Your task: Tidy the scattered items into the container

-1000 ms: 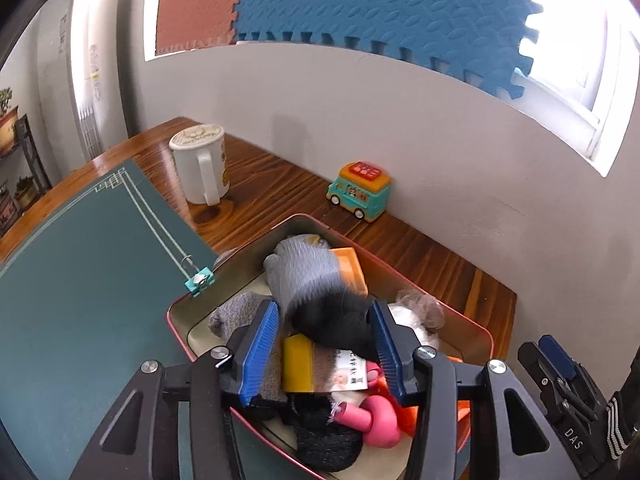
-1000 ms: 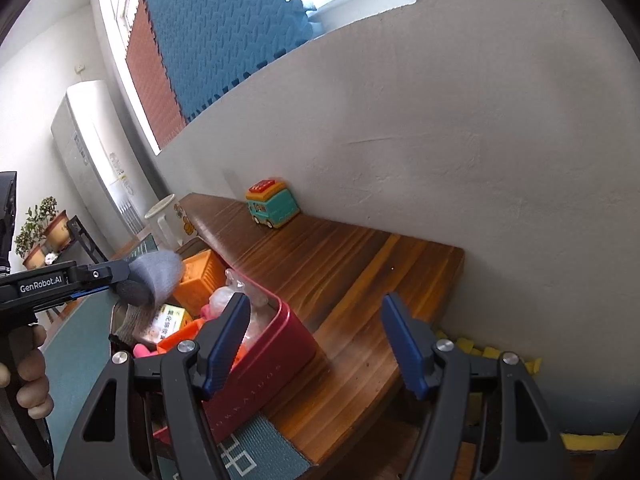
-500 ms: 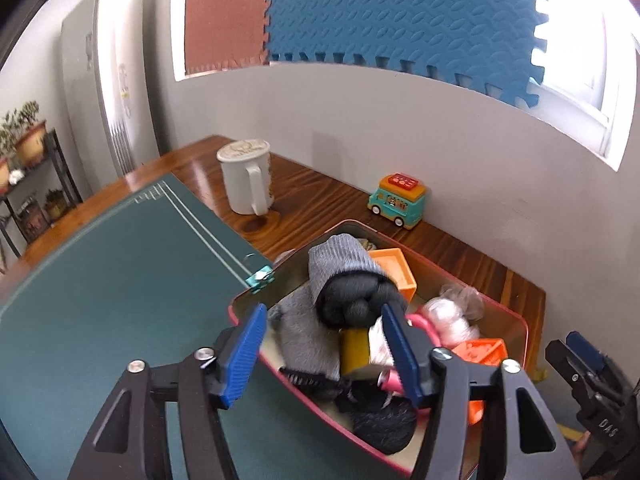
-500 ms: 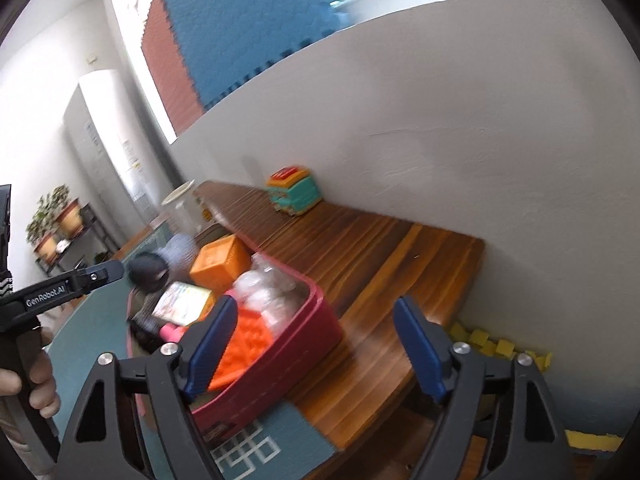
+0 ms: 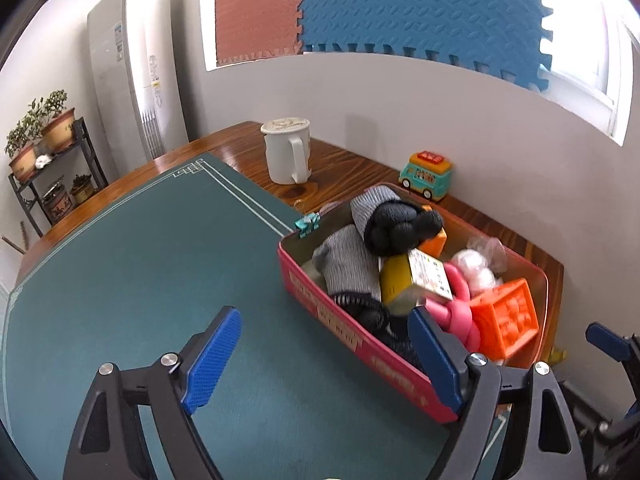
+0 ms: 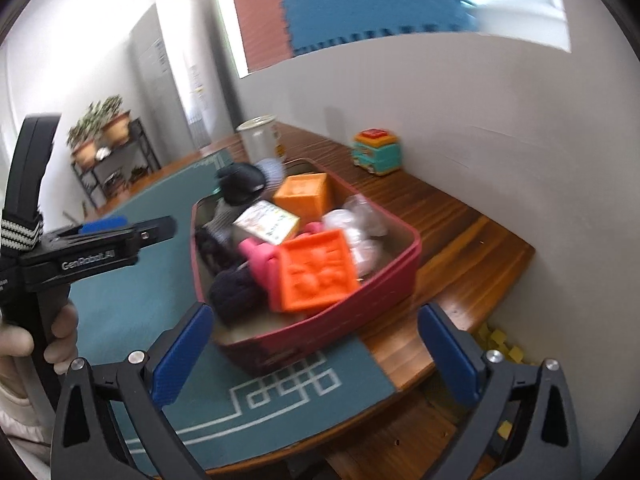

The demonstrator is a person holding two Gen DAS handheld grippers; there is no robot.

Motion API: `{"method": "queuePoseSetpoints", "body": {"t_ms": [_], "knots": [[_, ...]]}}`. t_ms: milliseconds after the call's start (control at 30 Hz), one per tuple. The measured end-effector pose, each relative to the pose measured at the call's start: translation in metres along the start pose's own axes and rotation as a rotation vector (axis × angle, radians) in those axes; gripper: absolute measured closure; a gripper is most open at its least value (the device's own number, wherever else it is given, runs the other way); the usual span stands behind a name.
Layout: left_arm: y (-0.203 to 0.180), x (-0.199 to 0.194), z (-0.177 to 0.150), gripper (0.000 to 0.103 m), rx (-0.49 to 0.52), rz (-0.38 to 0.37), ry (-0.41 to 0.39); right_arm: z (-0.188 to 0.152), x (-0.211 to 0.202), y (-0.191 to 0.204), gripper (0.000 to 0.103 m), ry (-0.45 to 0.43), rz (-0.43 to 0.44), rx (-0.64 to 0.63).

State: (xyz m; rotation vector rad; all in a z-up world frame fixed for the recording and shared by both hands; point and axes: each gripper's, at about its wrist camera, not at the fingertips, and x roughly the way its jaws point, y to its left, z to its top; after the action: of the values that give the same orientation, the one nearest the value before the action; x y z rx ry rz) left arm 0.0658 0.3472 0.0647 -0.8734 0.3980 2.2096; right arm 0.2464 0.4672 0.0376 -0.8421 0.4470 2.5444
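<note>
Red tin [image 5: 352, 336] heaped with socks and blocks sits just beyond both grippers — left gripper [image 5: 324, 360] and right gripper [image 6: 316, 352] jaws have just been opening, nothing between them.

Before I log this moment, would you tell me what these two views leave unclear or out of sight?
- Floor of the red tin: both views, buried under the socks and blocks.
- Label on the small box: left view too small, right view blurred.
- Right gripper: left view shows only a piece at the right edge.
- Bagged white item: unidentifiable; wrapped in the left view, blurred in the right.
</note>
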Motion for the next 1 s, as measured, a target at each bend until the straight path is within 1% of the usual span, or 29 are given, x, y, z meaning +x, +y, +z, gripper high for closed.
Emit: {"method": "queuePoseSetpoints", "body": {"t_ms": [133, 333, 633, 1000], "knots": [[-0.004, -0.009, -0.008, 0.016, 0.02, -0.001, -0.008, -0.001, -0.004, 0.01, 0.001, 0.001, 0.002, -0.017], [-0.005, -0.022, -0.013, 0.016, 0.029, -0.014, -0.026, 0.002, -0.013, 0.015, 0.001, -0.017, -0.022, -0.023], [-0.011, -0.028, -0.015, 0.016, 0.041, -0.018, -0.029, 0.003, -0.024, 0.021, 0.001, -0.041, -0.048, -0.038], [-0.017, -0.033, -0.017, 0.016, 0.054, -0.016, -0.036, 0.001, -0.03, 0.017, 0.001, -0.05, -0.059, -0.028]]}}
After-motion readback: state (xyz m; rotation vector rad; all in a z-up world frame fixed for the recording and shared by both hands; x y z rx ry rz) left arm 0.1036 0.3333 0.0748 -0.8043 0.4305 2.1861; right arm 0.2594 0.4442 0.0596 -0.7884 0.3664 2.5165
